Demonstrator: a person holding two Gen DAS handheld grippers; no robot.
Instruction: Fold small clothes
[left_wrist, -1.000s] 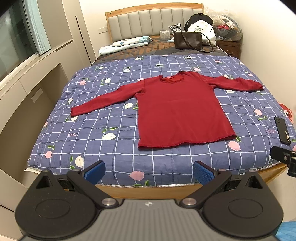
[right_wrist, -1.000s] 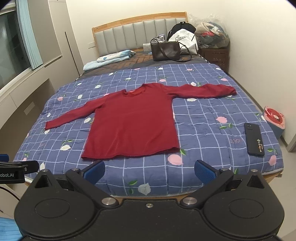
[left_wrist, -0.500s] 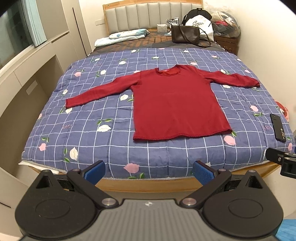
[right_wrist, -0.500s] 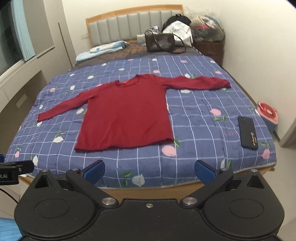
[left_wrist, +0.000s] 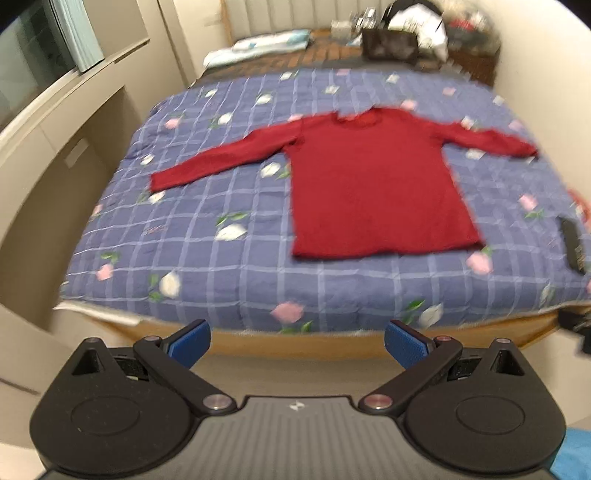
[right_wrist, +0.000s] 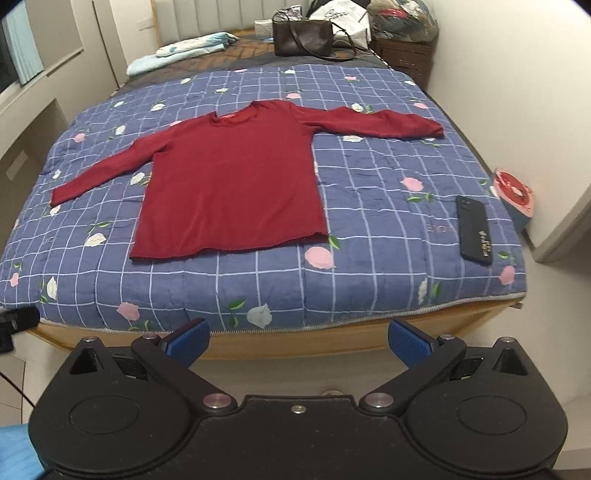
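Quilt (right_wrist: 369, 177) spreads bare round flat red shirt (right_wrist: 229, 184); both tools (left_wrist: 297, 339) (right_wrist: 299, 338) gape empty, short of bed's edge.

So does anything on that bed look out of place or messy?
Only the black phone lying on the quilt near the bed's right edge, apart from the red sweater, which lies flat with sleeves spread. Bags are piled by the headboard. Nothing looks spilled or damaged.

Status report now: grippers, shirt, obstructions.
Left gripper open, right gripper open, both short of the bed, empty. Red shirt flat on quilt, sleeves spread, unfolded. Phone lies right of shirt, apart from it.
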